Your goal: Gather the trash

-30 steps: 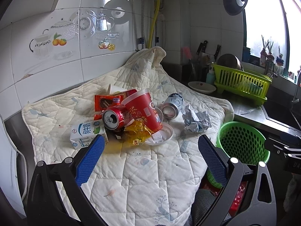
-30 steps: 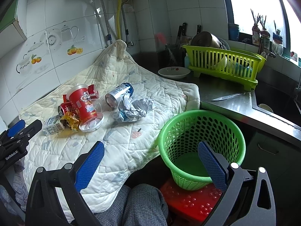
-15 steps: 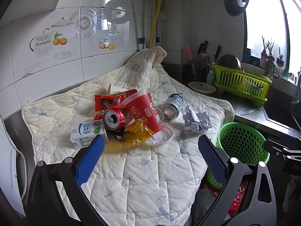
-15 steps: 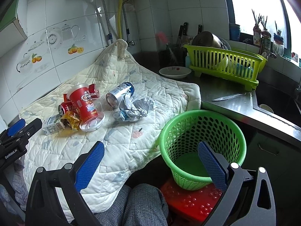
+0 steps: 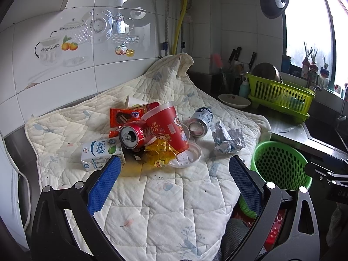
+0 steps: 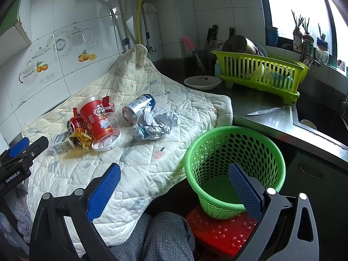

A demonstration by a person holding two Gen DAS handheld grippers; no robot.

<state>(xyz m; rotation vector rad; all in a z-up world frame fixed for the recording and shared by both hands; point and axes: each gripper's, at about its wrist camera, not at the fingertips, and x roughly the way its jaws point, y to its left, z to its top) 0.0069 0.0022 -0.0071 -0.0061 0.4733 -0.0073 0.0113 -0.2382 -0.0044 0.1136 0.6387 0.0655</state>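
A heap of trash lies on a quilted cream cloth (image 5: 152, 195): a red paper cup (image 5: 168, 128) tipped on a clear lid, a red soda can (image 5: 132, 133), a milk carton (image 5: 100, 153), a yellow wrapper (image 5: 159, 150), a red snack packet (image 5: 122, 117), a silver can (image 5: 200, 121) and crumpled foil paper (image 5: 227, 138). My left gripper (image 5: 174, 182) hovers open just short of the heap, holding nothing. My right gripper (image 6: 174, 187) is open over the cloth's edge and the green basket (image 6: 235, 165), which looks empty.
A lime dish rack (image 6: 261, 74), a white dish (image 6: 202, 82) and a knife (image 6: 264, 111) sit on the steel counter to the right, with a sink (image 6: 322, 117) beyond. A red stool (image 6: 219, 232) carries the basket. A person's checked trouser leg (image 6: 161, 237) is below.
Both views shift very slightly; the right wrist view has crept a little closer to the basket. The trash has not moved and both grippers stay open.
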